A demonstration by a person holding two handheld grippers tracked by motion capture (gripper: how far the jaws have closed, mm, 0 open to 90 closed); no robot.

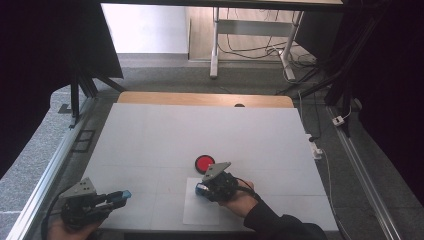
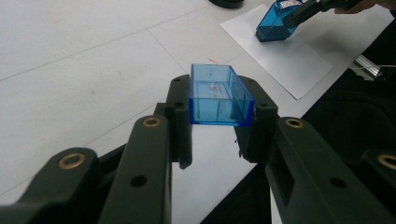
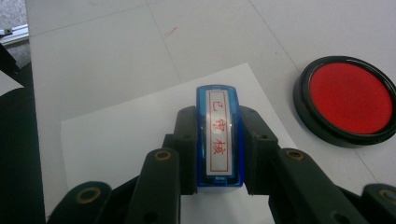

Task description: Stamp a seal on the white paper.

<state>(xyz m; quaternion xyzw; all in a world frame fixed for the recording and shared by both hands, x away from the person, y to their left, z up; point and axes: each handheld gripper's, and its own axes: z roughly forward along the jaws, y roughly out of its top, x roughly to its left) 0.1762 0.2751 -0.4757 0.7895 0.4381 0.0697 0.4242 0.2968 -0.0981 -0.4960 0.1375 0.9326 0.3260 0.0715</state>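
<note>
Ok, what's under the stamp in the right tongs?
The white paper sheet lies under the blue stamp, which the right tongs grip. The stamp covers its own face and any mark beneath.

Each hand-held gripper (image 1: 116, 198) (image 1: 202, 188) has black jaws with brass-coloured pivot bushings, a grey triangular top plate and a black cable. The right sleeve (image 1: 280, 225) is dark.

the stamp (image 3: 218, 135) has a clear blue body and a white label edged in red with red characters. the stamp cap (image 2: 219, 95) is the same see-through blue. the ink pad (image 3: 349, 99) is bright red in a black round case. the paper sheet (image 1: 200, 210) is plain white on a pale grey table cover (image 1: 150, 140) crossed by thin lines. both grippers, left gripper (image 1: 119, 196) and right gripper (image 1: 201, 189), are black with brass-coloured rivets.
</note>
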